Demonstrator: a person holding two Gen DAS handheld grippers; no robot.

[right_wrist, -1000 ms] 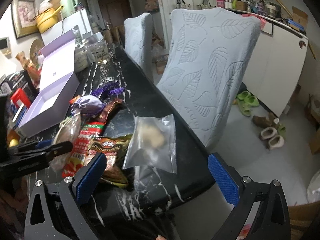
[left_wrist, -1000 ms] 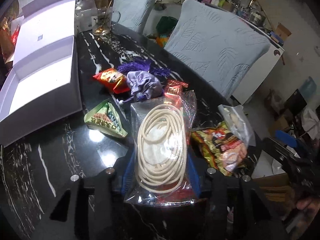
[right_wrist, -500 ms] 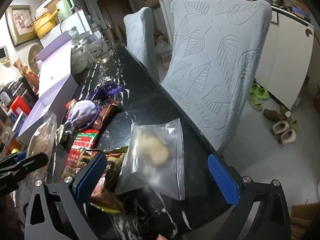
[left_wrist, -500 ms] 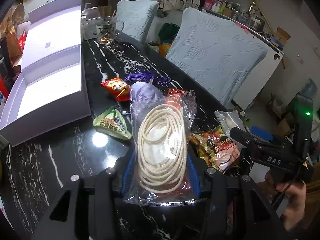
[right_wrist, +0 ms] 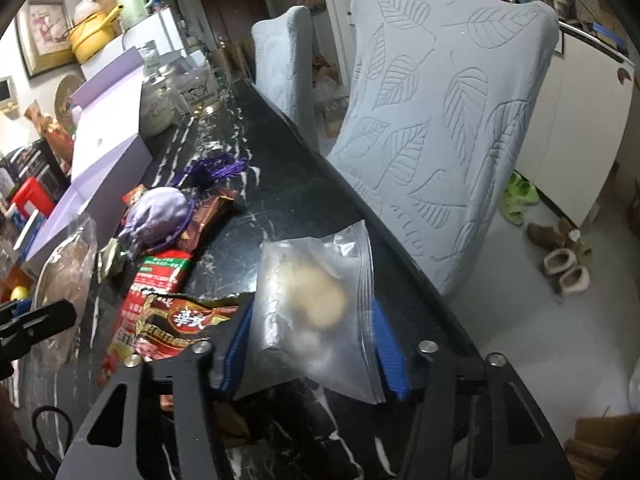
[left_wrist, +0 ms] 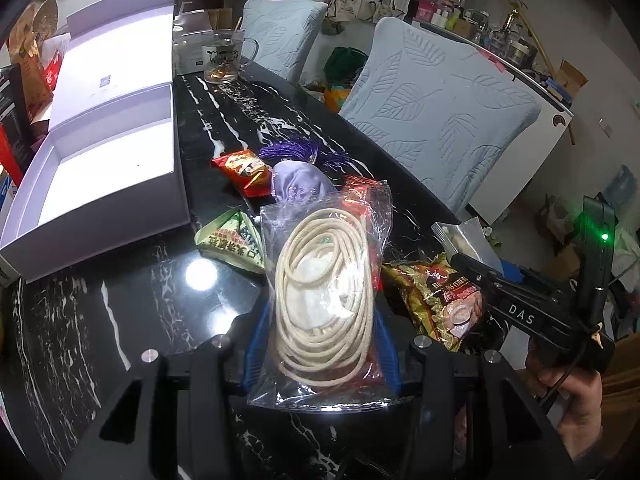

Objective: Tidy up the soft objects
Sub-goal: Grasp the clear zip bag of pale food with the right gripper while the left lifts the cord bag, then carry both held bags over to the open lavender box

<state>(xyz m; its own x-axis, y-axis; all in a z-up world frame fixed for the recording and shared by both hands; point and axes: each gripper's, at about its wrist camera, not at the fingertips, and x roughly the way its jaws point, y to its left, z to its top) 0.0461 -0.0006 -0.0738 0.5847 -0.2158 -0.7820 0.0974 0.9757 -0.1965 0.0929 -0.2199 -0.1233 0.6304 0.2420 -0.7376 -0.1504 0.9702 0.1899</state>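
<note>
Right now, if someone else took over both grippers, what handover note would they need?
Left gripper: jaws shut on the clear bag of coiled cord, held above the table.
Right gripper: jaws closed on the zip bag with pale lumps near the table's chair-side edge.
Open white box: nothing visible inside.
Still loose on the table: purple pouch, purple tassel, red snack pack, green triangular pack, gold snack bag.
Done: two bags grasped. Left: nothing sorted yet; the box looks the likely destination.
</note>
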